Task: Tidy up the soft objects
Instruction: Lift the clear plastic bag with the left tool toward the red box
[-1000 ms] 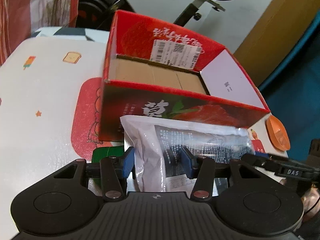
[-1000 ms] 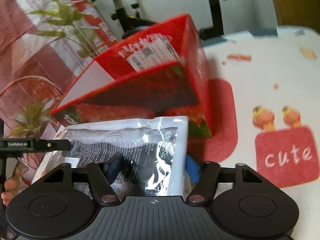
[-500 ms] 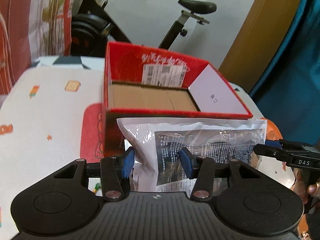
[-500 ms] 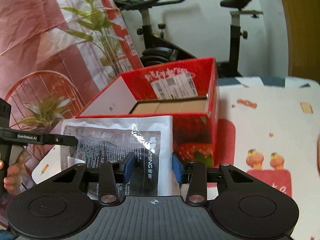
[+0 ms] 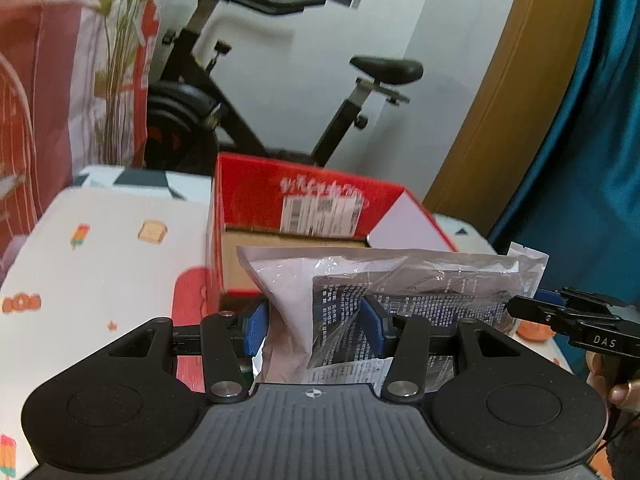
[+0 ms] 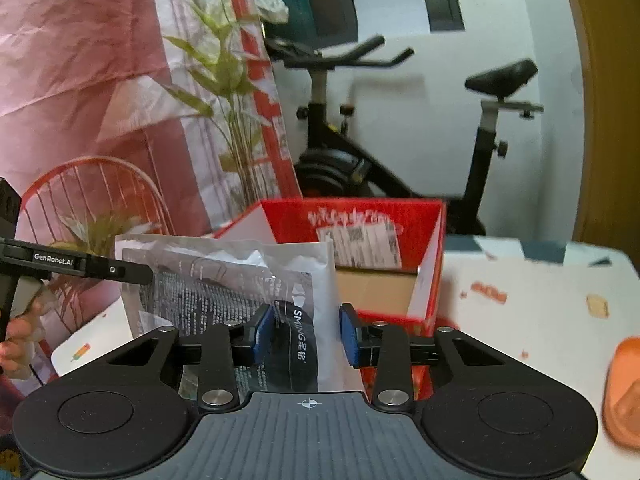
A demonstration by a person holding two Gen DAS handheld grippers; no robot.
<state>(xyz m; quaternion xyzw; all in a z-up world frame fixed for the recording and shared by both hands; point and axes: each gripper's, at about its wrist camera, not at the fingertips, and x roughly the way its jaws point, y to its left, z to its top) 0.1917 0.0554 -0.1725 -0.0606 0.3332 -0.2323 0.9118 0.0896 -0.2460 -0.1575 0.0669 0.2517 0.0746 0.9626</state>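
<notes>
Item: plastic packet (image 5: pixel 400 280), translucent white with a dark printed insert and a black item inside marked "SMING", held up flat in the air in front of the red box (image 5: pixel 304 208), its top edge level with the box's near rim, clear of the table (image 5: pixel 104 248). Left gripper (image 5: pixel 314 326): blue pads set on either side of the packet's left end, the bag bunched between them, jaws clamped on it. Right gripper (image 6: pixel 306 334): blue pads on either side of the packet's right end; a sliver of gap shows at the right pad, so a firm clamp cannot be confirmed from this view, though the packet hangs between the pads. In the left wrist view the tip of the right gripper (image 5: pixel 560 312) reaches the packet's far edge; in the right wrist view the left gripper's finger (image 6: pixel 120 270) lies against the packet's left margin. Red box: open-topped cardboard, strawberry print, white shipping label on the inner back wall, brown cardboard floor, standing on the table. Table: white cloth with cartoon prints of toast and ice lollies. Orange dish (image 6: pixel 624 392): on the table to the right, well apart from the box. Background: exercise bike (image 6: pixel 400 152), floral pink curtain (image 6: pixel 100 80), teal curtain (image 5: pixel 592 160)
</notes>
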